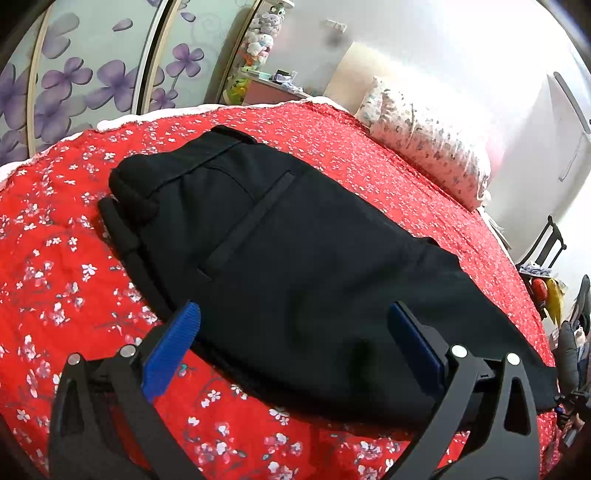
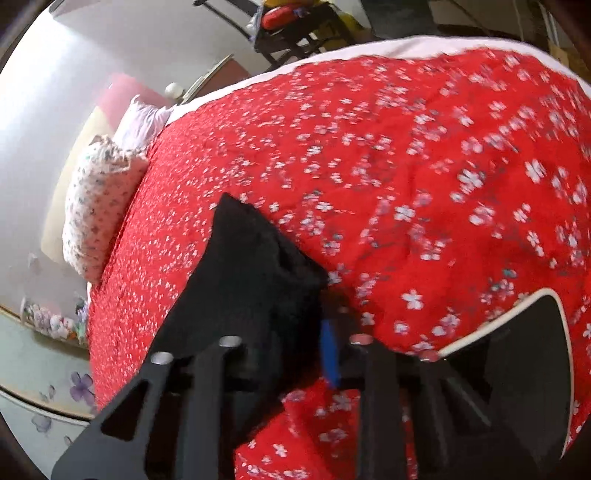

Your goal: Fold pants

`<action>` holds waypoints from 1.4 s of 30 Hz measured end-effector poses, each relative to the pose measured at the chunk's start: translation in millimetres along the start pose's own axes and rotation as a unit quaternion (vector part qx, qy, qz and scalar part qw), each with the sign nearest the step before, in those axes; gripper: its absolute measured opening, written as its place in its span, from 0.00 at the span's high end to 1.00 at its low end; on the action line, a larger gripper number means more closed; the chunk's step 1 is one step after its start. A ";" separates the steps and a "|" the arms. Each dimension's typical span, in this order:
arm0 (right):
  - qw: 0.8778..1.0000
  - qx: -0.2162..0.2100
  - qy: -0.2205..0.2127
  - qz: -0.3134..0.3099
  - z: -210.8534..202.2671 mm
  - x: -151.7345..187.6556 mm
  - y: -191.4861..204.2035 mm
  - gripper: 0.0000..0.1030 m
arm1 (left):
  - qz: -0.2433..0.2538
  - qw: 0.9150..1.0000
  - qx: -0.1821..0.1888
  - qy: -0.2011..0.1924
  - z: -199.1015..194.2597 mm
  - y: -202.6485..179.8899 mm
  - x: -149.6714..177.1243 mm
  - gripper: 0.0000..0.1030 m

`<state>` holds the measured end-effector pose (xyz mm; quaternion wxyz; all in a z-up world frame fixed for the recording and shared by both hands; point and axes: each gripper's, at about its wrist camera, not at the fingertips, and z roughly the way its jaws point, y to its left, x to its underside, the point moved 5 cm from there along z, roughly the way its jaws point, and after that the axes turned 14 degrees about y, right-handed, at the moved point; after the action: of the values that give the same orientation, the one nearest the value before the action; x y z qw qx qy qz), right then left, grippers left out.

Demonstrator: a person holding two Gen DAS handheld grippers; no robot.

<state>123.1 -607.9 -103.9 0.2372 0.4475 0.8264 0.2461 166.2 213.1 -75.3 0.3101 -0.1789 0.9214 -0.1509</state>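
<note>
Black pants [image 1: 288, 258] lie flat on a red floral bedspread [image 1: 55, 277], waistband at the far left, a pocket slit showing on top. My left gripper [image 1: 291, 332] is open, its blue pads [image 1: 173, 347] spread wide just above the near part of the pants, holding nothing. In the right wrist view my right gripper [image 2: 314, 332] is shut on a bunched end of the black pants [image 2: 251, 277] and holds it up over the bedspread [image 2: 424, 166]. One blue pad [image 2: 330, 350] shows beside the cloth; the other is hidden by it.
A floral pillow [image 1: 428, 147] lies at the bed's far right, also in the right wrist view [image 2: 99, 199]. A wardrobe with purple flowers [image 1: 92, 81] stands behind the bed. A dark chair with items [image 2: 295, 26] stands past the bed's edge.
</note>
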 end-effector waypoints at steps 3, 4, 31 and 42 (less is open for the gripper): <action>0.999 -0.036 -0.008 0.009 -7.0 4.3 -0.4 0.89 | -0.004 1.000 0.009 -0.003 -0.8 1.5 0.7 0.02; 0.999 -0.035 -0.015 0.000 -10.0 5.7 3.7 0.89 | -0.006 1.000 0.014 -0.005 -1.2 2.3 0.6 0.02; 0.950 -0.123 0.109 -0.266 31.9 177.5 259.2 0.90 | -0.010 0.999 0.029 -0.017 -4.9 5.2 0.9 0.02; 0.947 -0.116 0.145 -0.260 54.5 215.0 278.3 0.90 | -0.010 0.999 0.030 -0.017 -4.8 4.3 0.9 0.02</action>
<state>225.1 -280.0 -10.4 0.2207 0.1458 0.9052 0.3328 161.5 217.3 -73.8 0.3293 -0.1815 0.9093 -0.1784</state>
